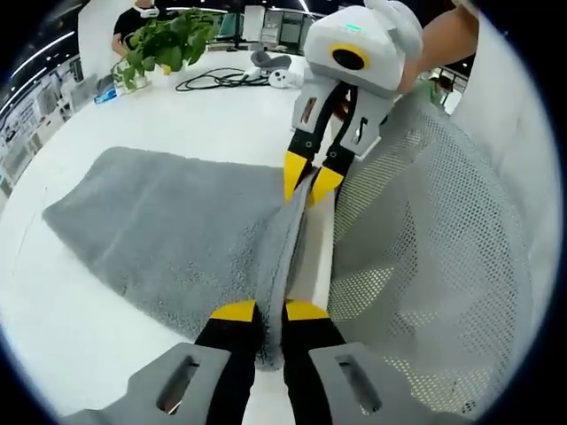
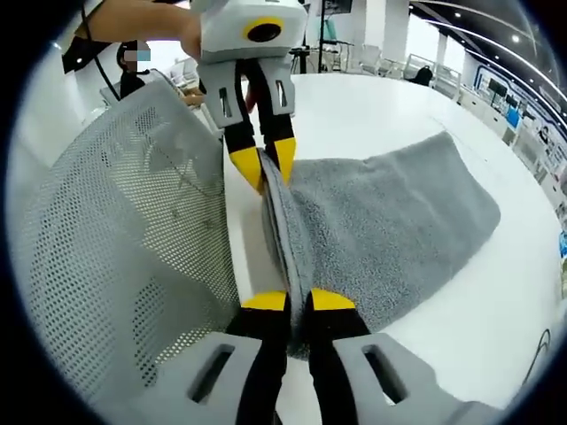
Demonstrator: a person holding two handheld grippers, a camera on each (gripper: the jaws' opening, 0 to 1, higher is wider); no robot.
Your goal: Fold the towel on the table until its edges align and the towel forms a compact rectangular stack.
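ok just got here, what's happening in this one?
A person is working a grey towel on a white table with two handheld grippers. The left gripper and the right gripper are each shut on the same towel edge, one at each end, with that edge stretched between them and raised at the table's near side. The rest of the towel lies spread on the table, so no fold is finished yet. A mesh chair back stands right beside the grippers.

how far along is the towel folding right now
Done: both grippers have hold of one edge of the grey towel. The left gripper pinches one end and the right gripper the other, the edge taut between them. Left: the rest lies spread on the white table, no fold laid and no stack formed.
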